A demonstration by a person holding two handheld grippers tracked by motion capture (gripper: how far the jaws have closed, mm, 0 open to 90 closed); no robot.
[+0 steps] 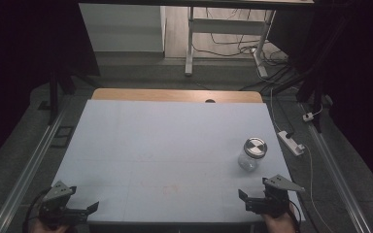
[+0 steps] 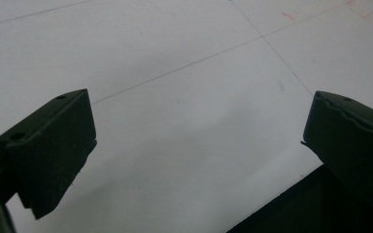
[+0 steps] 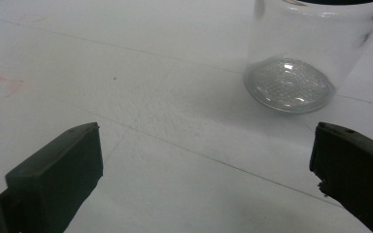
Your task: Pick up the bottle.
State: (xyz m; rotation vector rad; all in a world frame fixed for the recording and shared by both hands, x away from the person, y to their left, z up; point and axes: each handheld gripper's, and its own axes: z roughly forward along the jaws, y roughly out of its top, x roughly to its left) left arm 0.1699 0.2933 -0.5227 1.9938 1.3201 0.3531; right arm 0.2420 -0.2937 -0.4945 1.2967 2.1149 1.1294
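A clear glass jar with a metal screw lid stands upright on the white table top, toward the right front. My right gripper rests at the front right edge, a short way in front of the jar and apart from it, open and empty. In the right gripper view the jar's base is ahead and to the right of the open right gripper. At the front left corner, my left gripper is open over bare table, with nothing between the jaws of the left gripper.
A wooden strip with a small hole runs along the table's far edge. A white power strip and cables lie on the floor to the right. Metal rails flank the table. A desk frame stands behind.
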